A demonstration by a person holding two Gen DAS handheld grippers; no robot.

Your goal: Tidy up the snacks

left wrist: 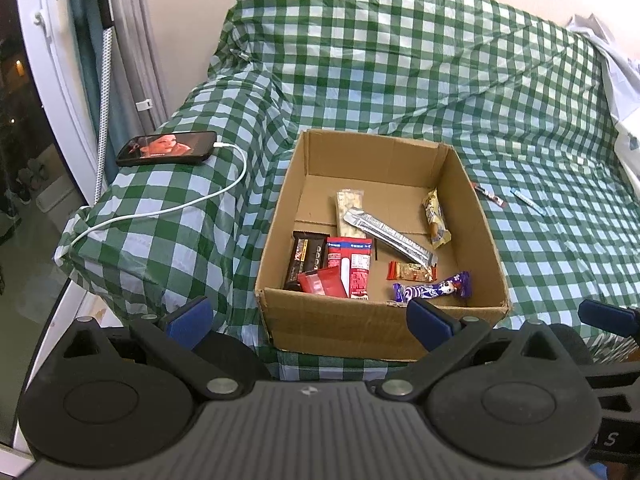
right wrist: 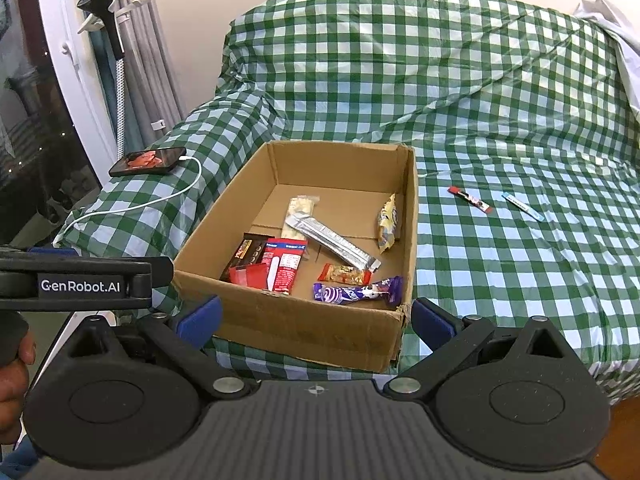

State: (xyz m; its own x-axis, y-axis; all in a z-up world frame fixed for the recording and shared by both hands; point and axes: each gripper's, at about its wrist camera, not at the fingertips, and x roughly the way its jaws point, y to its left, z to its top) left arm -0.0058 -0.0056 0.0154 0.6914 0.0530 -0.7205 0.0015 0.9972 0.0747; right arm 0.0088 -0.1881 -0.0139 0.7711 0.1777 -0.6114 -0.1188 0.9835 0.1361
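An open cardboard box [left wrist: 360, 320] sits on a green-checked cloth [left wrist: 400, 60]. The left gripper [left wrist: 310, 316] is just in front of the box's near wall, its blue fingers [left wrist: 192, 316] spread wide with nothing between them. Inside the box lie a purple bar [left wrist: 434, 290], a small orange bar [left wrist: 412, 272], a long silver bar [left wrist: 394, 238], a red packet [left wrist: 354, 266], a dark packet [left wrist: 306, 258] and a yellow packet [left wrist: 436, 220]. Two thin sticks [left wrist: 490, 196] lie on the cloth right of the box. A phone [left wrist: 168, 148] with a white cable [left wrist: 180, 206] rests on the left.
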